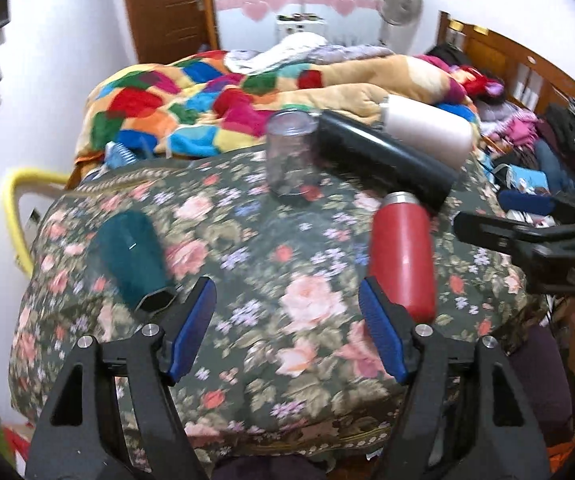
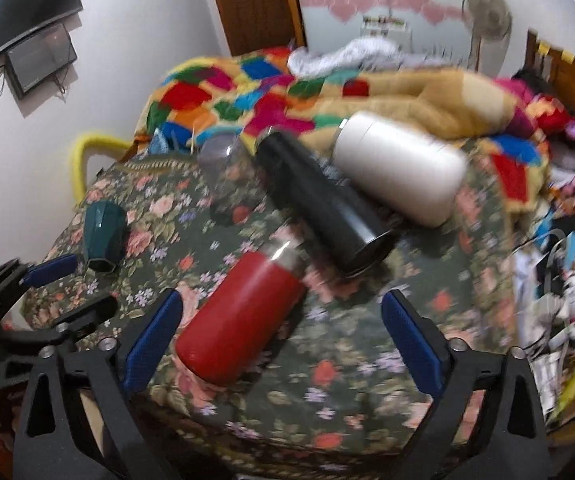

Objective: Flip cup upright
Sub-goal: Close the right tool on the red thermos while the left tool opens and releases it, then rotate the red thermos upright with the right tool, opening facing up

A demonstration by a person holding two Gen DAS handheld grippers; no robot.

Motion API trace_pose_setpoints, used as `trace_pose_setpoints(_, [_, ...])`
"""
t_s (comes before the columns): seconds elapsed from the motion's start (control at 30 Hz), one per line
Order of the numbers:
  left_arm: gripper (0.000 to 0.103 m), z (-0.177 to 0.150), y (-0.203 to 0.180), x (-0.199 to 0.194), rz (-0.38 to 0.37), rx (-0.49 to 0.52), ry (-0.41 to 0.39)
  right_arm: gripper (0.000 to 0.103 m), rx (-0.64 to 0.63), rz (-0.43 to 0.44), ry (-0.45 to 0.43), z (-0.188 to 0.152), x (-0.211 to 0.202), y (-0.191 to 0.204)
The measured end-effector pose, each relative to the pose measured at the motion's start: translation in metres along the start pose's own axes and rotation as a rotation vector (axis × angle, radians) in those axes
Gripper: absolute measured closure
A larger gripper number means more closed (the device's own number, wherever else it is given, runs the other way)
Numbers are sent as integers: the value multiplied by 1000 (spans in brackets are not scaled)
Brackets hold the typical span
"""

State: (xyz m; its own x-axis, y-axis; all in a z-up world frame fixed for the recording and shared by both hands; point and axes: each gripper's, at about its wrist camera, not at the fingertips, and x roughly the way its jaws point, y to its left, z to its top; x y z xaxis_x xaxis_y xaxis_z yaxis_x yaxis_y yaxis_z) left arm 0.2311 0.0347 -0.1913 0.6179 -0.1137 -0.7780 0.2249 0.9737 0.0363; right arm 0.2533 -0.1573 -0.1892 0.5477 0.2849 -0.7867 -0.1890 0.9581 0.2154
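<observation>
Home bedroom: bed (image 1: 367, 92) with patchwork quilt (image 1: 191, 100), wooden door (image 1: 167, 4), fan (image 1: 401, 0), wall screens (image 2: 23, 32).

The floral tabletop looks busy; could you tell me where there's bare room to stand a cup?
Free cloth lies between the green cup and red bottle, in front of the clear cup. The back right is crowded: black flask against white flask.

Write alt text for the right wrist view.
The open right tool hovers over a floral tablecloth, with a red bottle lying between its fingers. Black, white bottles and green cup lie farther off.
</observation>
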Motion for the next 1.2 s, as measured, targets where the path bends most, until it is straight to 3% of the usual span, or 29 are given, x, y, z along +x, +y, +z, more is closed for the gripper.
trace_pose_setpoints(0.2, [30,-20,16,-4,23,-69,-11,30,79,76,177,6,49,2])
trace_pose_setpoints(0.67, [30,-37,32,-2,28,-159,-7,32,17,89,315,19,102,28])
trace_pose_setpoints(0.87, [30,-39,35,-2,43,-168,-6,40,-27,103,295,22,97,36])
trace_pose_setpoints(1.2, [30,-33,37,-8,46,-195,-24,43,-103,100,132,23,47,45])
